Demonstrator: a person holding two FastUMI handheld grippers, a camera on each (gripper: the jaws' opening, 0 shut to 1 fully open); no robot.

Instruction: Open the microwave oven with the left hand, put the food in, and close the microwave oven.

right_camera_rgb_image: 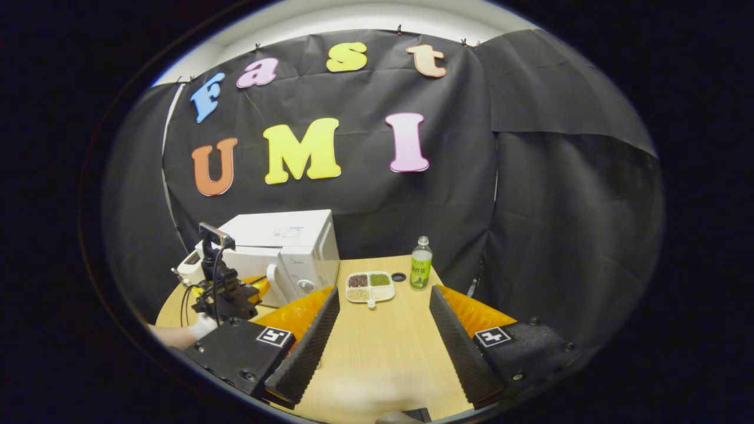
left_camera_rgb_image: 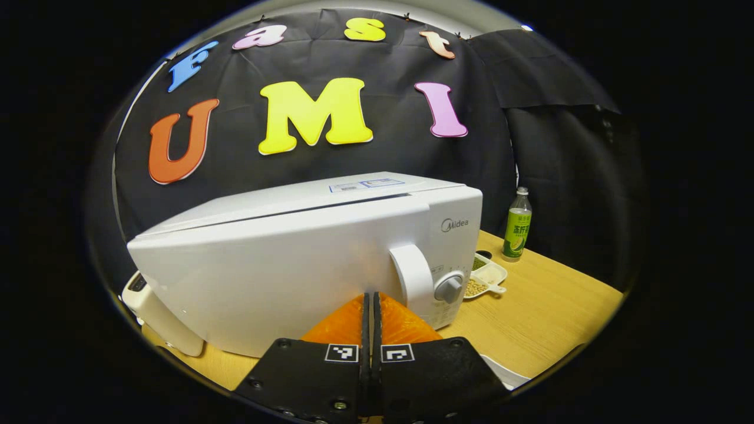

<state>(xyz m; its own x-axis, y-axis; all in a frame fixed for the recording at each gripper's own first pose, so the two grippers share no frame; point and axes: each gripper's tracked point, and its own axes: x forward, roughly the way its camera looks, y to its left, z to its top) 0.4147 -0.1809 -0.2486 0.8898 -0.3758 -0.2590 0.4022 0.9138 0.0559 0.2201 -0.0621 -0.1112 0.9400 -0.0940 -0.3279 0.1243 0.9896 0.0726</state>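
Left gripper (left_camera_rgb_image: 372, 318) closed before one microwave (left_camera_rgb_image: 306, 259); right gripper (right_camera_rgb_image: 383, 330) spread wide toward one tray (right_camera_rgb_image: 370, 287), one bottle (right_camera_rgb_image: 420, 264).

Both views are evenly lit from above, with no hard glare. The white microwave oven (left_camera_rgb_image: 306, 259) reads bright against the dark cloth wall, its front face shading softly toward the bottom. The wooden counter (right_camera_rgb_image: 383, 347) carries only faint, diffuse shadows. Fisheye distortion bends straight edges strongly near the rim, where the picture darkens. Focus is sharp at mid-distance; in the right gripper view the near counter edge looks slightly smeared, perhaps blur or a reflection.
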